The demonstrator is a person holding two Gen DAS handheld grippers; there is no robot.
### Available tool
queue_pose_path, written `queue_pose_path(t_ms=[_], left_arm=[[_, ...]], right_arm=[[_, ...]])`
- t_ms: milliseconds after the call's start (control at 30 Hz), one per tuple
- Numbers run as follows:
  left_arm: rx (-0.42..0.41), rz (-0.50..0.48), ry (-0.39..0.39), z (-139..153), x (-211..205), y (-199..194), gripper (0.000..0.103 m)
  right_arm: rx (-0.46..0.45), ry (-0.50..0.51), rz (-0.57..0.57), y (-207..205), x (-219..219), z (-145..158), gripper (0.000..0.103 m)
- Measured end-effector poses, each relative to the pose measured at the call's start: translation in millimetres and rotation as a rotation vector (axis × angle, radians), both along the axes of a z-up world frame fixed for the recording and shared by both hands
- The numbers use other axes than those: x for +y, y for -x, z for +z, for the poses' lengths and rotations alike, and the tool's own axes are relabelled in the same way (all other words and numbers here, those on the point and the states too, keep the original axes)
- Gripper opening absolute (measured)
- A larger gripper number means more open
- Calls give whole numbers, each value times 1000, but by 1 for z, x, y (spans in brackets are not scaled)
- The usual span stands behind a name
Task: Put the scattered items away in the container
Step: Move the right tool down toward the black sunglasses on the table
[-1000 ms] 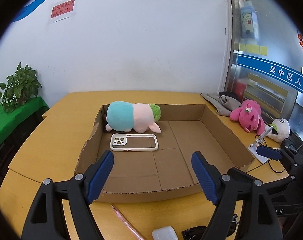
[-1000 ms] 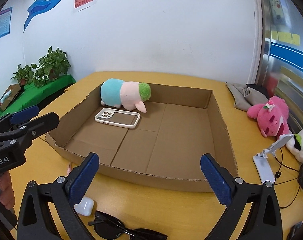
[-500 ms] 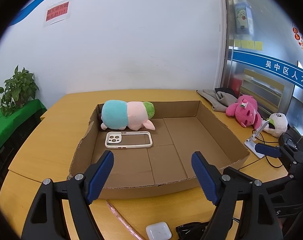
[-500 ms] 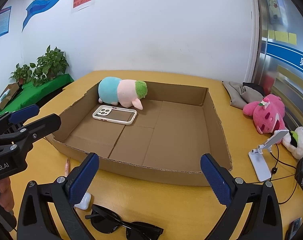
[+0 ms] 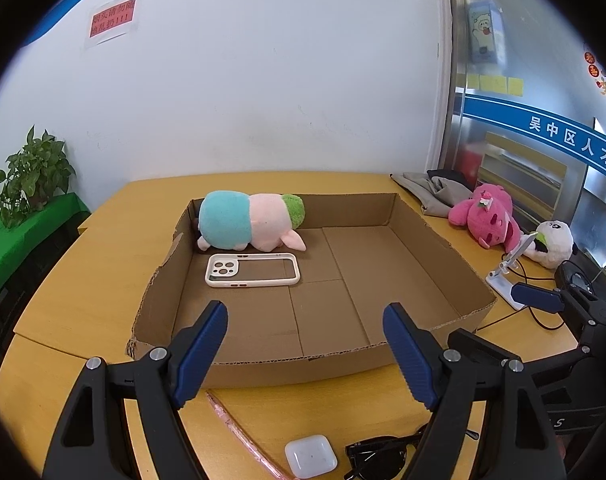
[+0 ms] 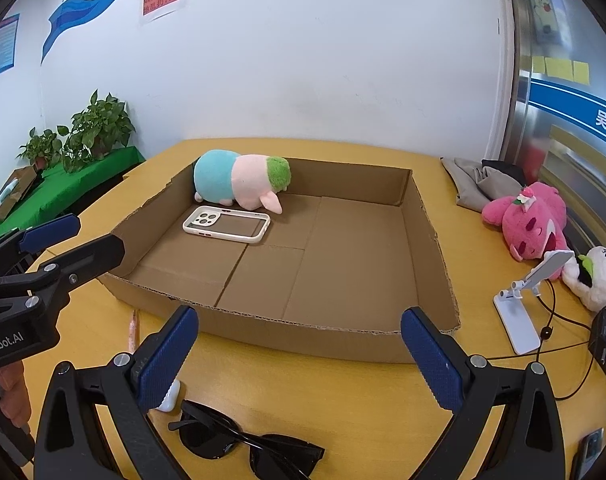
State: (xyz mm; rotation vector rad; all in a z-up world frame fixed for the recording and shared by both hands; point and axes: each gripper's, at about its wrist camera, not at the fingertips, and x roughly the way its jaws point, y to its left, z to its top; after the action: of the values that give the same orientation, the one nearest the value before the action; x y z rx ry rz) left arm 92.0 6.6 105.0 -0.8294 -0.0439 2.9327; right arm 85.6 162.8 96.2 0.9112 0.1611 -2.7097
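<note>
Box [image 6: 331,336] right half bare; plush [image 6: 239,184], phone case [image 6: 227,225] crowd far-left corner.

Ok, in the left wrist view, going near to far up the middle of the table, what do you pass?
White earbud case → near wall of the cardboard box → phone case → plush toy → far wall of the box.

- Cardboard box [image 6: 303,336]: matt brown corrugated paper, ragged cut rims
- Sunglasses [image 6: 239,446]: glossy black plastic
- Plush toy [image 5: 249,221]: soft fuzzy cloth
- Table [image 6: 343,400]: smooth yellow wood
</note>
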Motion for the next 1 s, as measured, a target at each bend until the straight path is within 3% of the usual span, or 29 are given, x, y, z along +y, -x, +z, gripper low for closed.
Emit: queue_pose_path(t_ms=[733, 900, 1000], left_arm=[[-64, -41, -18, -18, 7, 3, 80], [-121, -55, -17, -34, 8, 2, 80], [-177, -60, -32, -49, 8, 1, 80]], right_arm=[[-27, -11, -7, 0, 2, -14, 103], [-42, -23, -6, -3, 17, -24, 103], [-95, -25, 11, -3, 32, -42, 103]])
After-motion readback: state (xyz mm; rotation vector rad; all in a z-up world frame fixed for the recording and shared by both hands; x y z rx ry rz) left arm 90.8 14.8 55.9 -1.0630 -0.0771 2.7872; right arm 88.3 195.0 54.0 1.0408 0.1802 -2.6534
